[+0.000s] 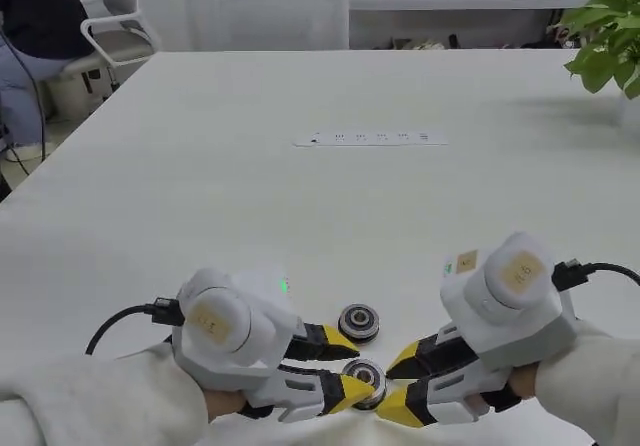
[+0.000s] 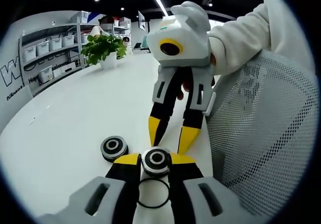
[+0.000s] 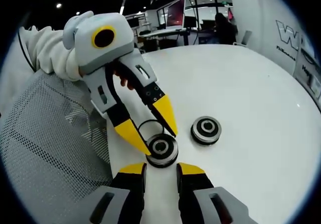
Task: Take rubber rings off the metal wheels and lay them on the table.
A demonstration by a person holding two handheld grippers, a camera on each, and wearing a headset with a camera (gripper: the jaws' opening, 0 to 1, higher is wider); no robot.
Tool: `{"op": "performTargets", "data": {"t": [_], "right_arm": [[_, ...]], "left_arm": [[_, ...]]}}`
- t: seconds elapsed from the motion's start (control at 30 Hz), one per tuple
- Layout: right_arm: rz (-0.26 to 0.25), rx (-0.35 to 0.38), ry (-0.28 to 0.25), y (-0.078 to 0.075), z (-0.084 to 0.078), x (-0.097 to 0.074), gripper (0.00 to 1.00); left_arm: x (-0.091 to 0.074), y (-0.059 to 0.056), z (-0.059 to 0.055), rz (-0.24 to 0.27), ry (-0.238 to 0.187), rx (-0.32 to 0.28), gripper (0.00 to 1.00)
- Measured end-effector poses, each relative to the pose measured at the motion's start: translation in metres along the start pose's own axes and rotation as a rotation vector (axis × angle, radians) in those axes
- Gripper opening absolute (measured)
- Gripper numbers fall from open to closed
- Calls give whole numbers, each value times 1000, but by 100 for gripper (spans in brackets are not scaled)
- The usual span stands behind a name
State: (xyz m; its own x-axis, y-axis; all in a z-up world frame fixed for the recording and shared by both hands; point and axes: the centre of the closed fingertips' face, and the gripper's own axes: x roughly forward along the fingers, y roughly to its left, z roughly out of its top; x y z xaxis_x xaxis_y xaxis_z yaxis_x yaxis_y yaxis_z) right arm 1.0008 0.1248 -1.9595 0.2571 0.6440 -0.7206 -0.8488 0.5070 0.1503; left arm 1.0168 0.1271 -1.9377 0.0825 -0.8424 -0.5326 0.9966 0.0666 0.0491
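A small metal wheel (image 2: 156, 161) stands on the white table (image 1: 300, 196) close to the near edge, and my left gripper (image 2: 155, 159) is shut on it, one yellow tip on each side. A loose black rubber ring (image 2: 153, 193) lies flat on the table just behind that wheel, between the left jaws. My right gripper (image 3: 161, 170) faces the same wheel (image 3: 161, 149) from the other side, open, its tips just short of it. A second wheel (image 1: 359, 321) with a black ring around it stands a little farther out.
A white power strip (image 1: 370, 139) lies at mid-table. A potted plant (image 1: 605, 36) stands at the far right edge. An office chair (image 1: 280, 18) sits behind the table, and a seated person (image 1: 30, 36) is at the far left.
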Motion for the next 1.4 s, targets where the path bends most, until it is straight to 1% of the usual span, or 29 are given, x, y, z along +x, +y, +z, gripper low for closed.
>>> {"op": "performTargets", "data": {"t": [0.03,0.13,0.2,0.23,0.27,0.3,0.37,0.57,0.67,0.73,0.83,0.9,1.07,1.17,1.2,1.23,1.27,1.4], "right_arm": [[0,0,-1,0,0,0,22],[3,-3,1,1,0,1,22],[3,-8,0,2,0,1,22],[3,-9,0,2,0,1,22],[3,-10,0,2,0,2,22],[2,-10,0,2,0,2,22],[-2,-11,0,1,0,2,22],[-21,-19,-23,-2,4,4,24],[-20,-28,-26,-1,4,5,22],[-28,-53,-16,-2,3,6,19],[-25,-53,-11,-2,3,5,18],[-25,-68,0,-2,2,4,16],[-26,-88,11,-2,1,3,14],[-27,-91,20,-3,0,2,8],[-34,-94,32,-5,-1,1,3],[-47,-110,25,-8,0,1,0],[-41,-101,28,-6,0,1,0],[-51,-108,33,-7,0,1,0]], "left_arm": [[0,0,-1,0,4,1,15],[0,-1,0,-5,-3,-9,13],[0,-2,0,-8,-3,4,11],[-1,-2,-1,-4,6,19,10],[2,-4,1,-10,-2,13,9],[3,-5,1,-16,-2,6,7],[1,-4,0,-16,0,-16,7],[1,-4,0,-18,-5,-13,7],[1,-4,0,-19,-9,-16,7],[0,-4,0,-19,-12,-18,7],[0,-5,0,-20,-15,-15,7],[0,-5,-1,-21,-15,-1,7],[0,-5,-1,-22,-21,0,7],[0,-5,-1,-20,-23,-2,7],[0,-5,-1,-20,-24,-4,7],[0,-5,-1,-19,-25,-5,7],[0,-5,-1,-19,-26,-5,7],[0,-5,-1,-19,-26,-6,7]]}}
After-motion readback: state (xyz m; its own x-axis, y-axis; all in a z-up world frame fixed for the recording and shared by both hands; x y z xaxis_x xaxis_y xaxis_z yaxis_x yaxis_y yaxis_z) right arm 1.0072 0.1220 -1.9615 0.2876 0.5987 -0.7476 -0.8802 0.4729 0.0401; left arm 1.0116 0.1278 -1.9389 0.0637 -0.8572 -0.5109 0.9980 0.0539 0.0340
